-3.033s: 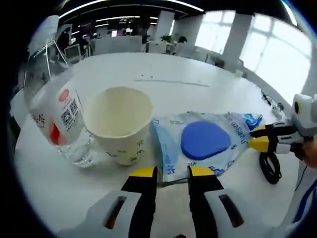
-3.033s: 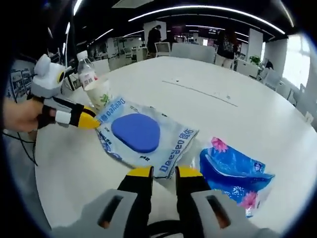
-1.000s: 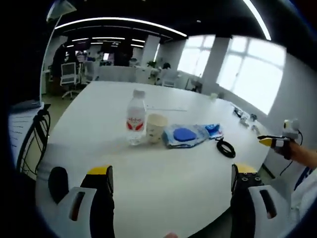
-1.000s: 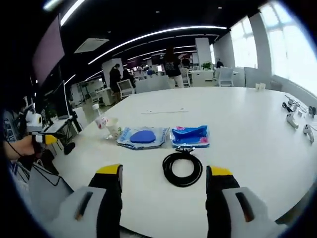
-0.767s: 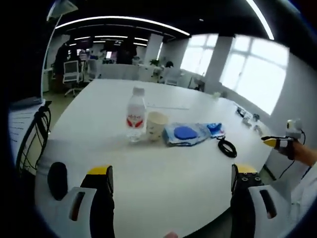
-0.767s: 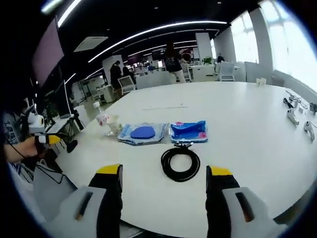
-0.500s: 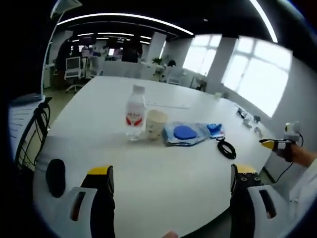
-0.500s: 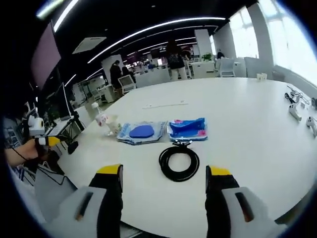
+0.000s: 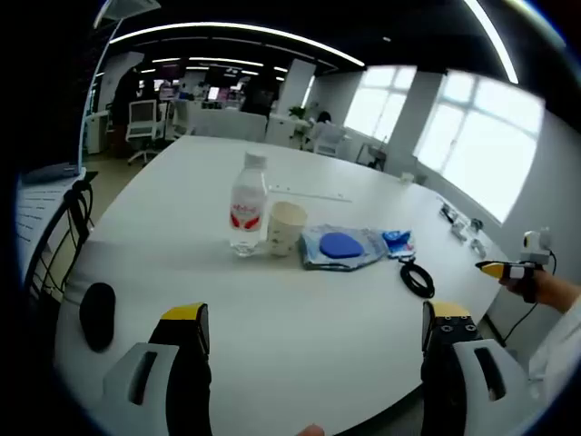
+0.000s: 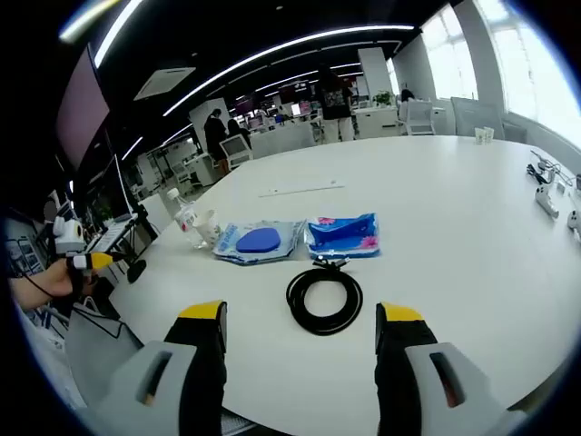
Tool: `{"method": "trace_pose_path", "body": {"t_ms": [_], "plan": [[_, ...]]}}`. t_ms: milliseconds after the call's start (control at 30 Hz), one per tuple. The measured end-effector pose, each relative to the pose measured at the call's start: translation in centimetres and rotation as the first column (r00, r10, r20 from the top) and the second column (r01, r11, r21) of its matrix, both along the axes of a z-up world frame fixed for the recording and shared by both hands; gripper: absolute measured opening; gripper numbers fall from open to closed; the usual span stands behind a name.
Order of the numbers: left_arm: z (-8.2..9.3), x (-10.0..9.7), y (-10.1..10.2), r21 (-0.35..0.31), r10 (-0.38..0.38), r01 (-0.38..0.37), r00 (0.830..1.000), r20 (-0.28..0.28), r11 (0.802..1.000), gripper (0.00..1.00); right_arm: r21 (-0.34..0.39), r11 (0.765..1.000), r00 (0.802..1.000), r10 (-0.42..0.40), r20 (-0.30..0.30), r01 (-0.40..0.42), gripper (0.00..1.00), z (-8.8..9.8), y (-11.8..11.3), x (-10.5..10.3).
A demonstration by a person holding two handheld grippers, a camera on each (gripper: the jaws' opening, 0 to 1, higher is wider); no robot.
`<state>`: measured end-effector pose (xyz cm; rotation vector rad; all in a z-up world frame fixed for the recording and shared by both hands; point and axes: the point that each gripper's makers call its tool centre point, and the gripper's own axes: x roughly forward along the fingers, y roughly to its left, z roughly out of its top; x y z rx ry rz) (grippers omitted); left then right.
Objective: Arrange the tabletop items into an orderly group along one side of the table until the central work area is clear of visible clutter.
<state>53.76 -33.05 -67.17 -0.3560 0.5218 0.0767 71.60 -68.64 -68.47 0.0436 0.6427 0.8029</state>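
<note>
On the white table (image 9: 300, 309) stand a water bottle (image 9: 245, 207) with a red label and a paper cup (image 9: 285, 228), with a pale blue packet (image 9: 341, 247) holding a blue disc, a blue flowered pack (image 9: 397, 242) and a black coiled cable (image 9: 417, 278) in a row to their right. The same row shows in the right gripper view: bottle (image 10: 186, 219), cup (image 10: 208, 228), packet (image 10: 257, 242), flowered pack (image 10: 343, 233), cable (image 10: 324, 299). My left gripper (image 9: 311, 323) is open, well back from the items. My right gripper (image 10: 301, 320) is open, just short of the cable.
A dark mouse-like object (image 9: 96, 315) lies near the table's left edge. The other gripper (image 9: 508, 269) appears at far right, and another (image 10: 80, 261) at far left, each held in a hand. Small white devices (image 10: 547, 202) lie far right. Office chairs and people stand behind.
Three seconds ago both grippers were shut, close to the pale blue packet. Both have opened wide and pulled far back. Over the last second the views only drift slightly.
</note>
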Motion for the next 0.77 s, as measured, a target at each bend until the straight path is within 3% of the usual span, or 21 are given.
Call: {"method": "trace_pose_path", "body": {"t_ms": [300,767], "plan": [[-0.3,0.3,-0.5,-0.022,-0.023,0.023,1.000,0.008,0.999,0.93,-0.034,0.999,0.999,0.024,-0.038,-0.025,0.63,-1.3,0.5,-1.2],[0.1,-0.9,-1.1,-0.060,0.024,-0.022,0.999,0.023,0.998,0.91,-0.037,0.995,0.994,0.092,-0.054,-0.094,0.62,-1.2,2.3,-1.5]]}}
